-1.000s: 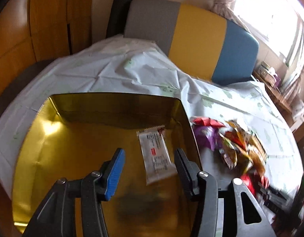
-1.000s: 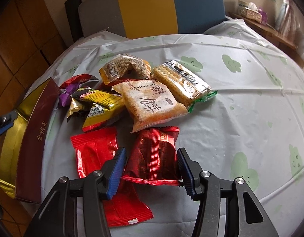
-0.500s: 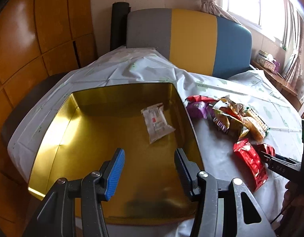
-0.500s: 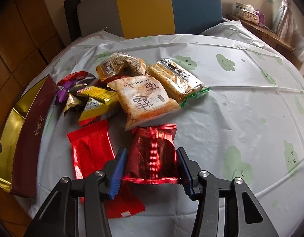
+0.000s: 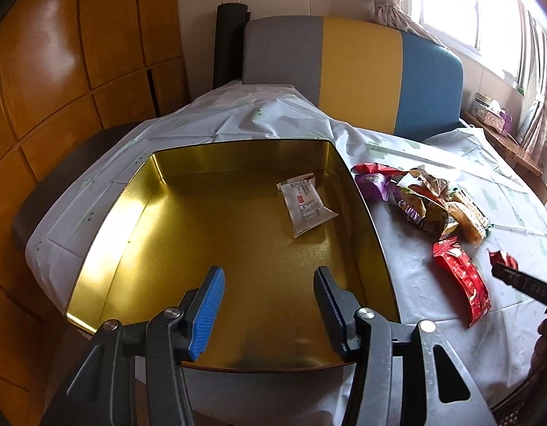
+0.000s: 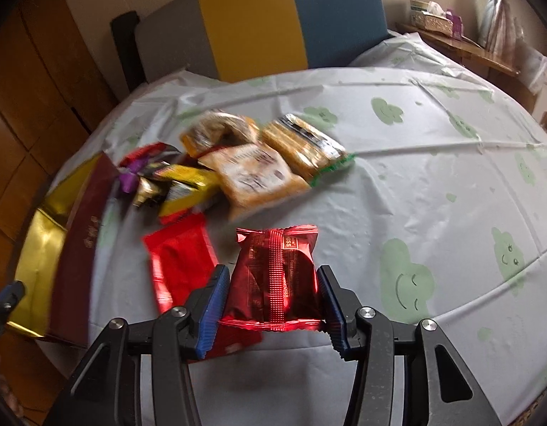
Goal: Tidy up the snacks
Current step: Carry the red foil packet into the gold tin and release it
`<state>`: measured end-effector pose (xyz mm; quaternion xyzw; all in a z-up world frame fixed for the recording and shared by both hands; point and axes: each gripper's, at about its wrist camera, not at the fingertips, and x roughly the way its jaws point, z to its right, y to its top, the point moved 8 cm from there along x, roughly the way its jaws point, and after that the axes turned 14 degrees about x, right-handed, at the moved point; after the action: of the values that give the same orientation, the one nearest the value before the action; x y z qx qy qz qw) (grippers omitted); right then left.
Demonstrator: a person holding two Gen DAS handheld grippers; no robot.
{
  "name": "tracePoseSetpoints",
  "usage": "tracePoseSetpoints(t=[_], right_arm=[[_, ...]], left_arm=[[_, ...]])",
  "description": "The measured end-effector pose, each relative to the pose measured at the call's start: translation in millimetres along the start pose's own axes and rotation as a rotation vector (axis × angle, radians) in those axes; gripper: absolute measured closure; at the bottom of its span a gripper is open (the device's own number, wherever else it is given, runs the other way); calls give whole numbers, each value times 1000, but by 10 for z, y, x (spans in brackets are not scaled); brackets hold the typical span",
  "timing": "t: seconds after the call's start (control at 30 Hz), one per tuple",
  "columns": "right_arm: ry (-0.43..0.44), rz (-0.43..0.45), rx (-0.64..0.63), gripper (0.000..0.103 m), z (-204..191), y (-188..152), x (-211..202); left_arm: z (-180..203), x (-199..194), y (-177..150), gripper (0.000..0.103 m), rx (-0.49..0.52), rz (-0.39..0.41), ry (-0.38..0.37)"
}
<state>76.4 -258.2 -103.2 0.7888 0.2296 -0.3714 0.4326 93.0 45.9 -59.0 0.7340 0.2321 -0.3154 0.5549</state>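
Note:
My left gripper (image 5: 266, 305) hangs open over the near part of the gold tin (image 5: 202, 163), with nothing between its fingers. One white snack packet (image 5: 305, 202) lies inside the tin near its far right corner. My right gripper (image 6: 271, 305) is shut on a dark red foil packet (image 6: 273, 273), both pads pressing its sides, and holds it just above the tablecloth. A bright red packet (image 6: 177, 259) lies flat to its left. Beyond, a pile of snacks (image 6: 238, 163) sits on the table beside the tin's maroon wall (image 6: 78, 245). That pile (image 5: 426, 202) also shows in the left wrist view.
The round table wears a white cloth with green cloud faces (image 6: 415, 177). A chair with a grey, yellow and blue back (image 5: 355, 71) stands behind it. Wooden wall panels (image 5: 60, 71) are at the left. A shelf with a tissue box (image 6: 429, 17) stands at the far right.
My left gripper drew back from the white packet toward the tin's near edge. My right gripper closed on the dark red packet and raised it off the cloth.

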Motion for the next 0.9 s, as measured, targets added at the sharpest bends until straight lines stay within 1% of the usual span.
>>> tracePoseSetpoints(t=[0.23, 0.43, 0.6, 0.77, 0.9], right_arm=[[99, 10, -114, 52, -621, -27, -177], [172, -20, -237, 52, -1265, -189, -155], [215, -34, -330, 52, -1741, -331, -120], [218, -41, -440, 52, -2207, -507, -10], [163, -32, -534, 50, -2429, -672, 183]], left_arm=[[-83, -42, -17, 50, -14, 14, 9], [-189, -65, -54, 50, -35, 19, 23], [-326, -67, -97, 50, -59, 18, 42], [-551, -63, -163, 50, -113, 15, 67], [-782, -55, -229, 50, -165, 10, 99]])
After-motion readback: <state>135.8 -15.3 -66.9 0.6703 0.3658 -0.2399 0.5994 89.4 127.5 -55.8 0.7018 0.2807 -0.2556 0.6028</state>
